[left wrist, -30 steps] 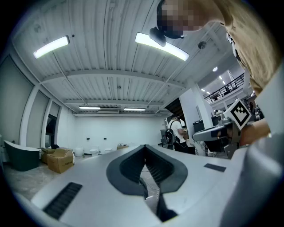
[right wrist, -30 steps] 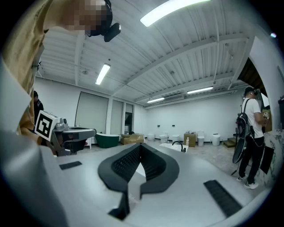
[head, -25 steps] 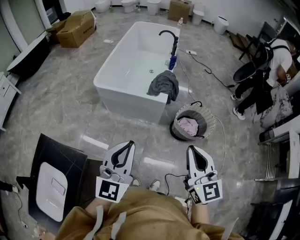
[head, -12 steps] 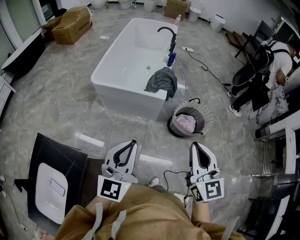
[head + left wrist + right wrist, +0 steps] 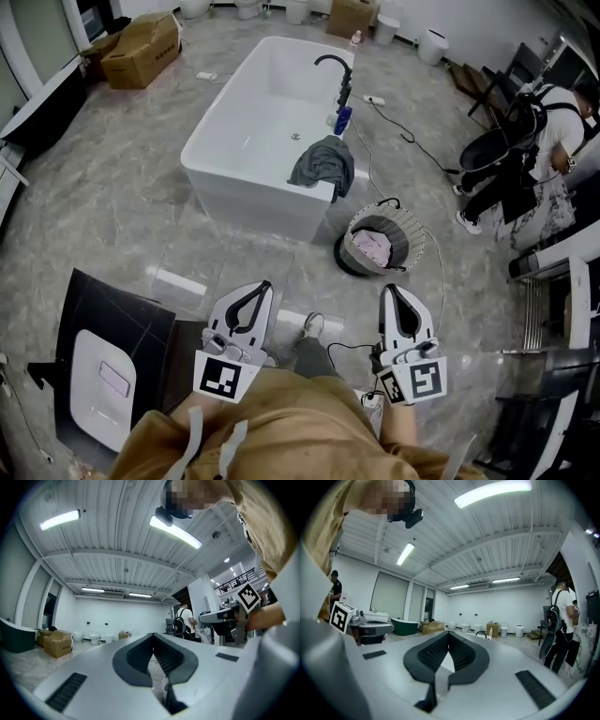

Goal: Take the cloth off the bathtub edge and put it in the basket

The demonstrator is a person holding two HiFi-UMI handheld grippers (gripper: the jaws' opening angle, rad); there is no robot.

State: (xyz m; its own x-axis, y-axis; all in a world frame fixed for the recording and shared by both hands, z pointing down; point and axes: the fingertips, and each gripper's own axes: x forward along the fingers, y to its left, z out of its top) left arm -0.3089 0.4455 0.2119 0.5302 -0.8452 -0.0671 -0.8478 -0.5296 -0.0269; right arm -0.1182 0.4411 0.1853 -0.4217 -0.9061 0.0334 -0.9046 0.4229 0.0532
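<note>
So both pairs of jaws were squeezed shut with nothing in them. The left gripper [image 5: 263, 285] had its tips pressed together, and the right gripper [image 5: 388, 290] did too. That was likely because nothing was close enough to grab yet. Both were held low and close to the person's body and pointed forward side by side, which looked like a carrying pose for walking. A shoe [image 5: 314, 324] showed between them on the floor [image 5: 122, 187], so the person seemed to be mid-step. Farther out, the gray cloth [image 5: 323, 164] hung over the near right corner of the white tub [image 5: 246, 190]. Part of it lay on the rim and part drooped down the outside. It was well apart from both grippers. The basket [image 5: 418, 246] stood on the floor just beside that corner, below and to the right of the cloth, so it was handy for a short drop. Something pink [image 5: 375, 247] already lay inside it. The black tap [image 5: 336, 71] stood at the tub's far right edge. The job had not really started, I think. The next thing would be to walk closer, open one pair of jaws and pinch the cloth.
</note>
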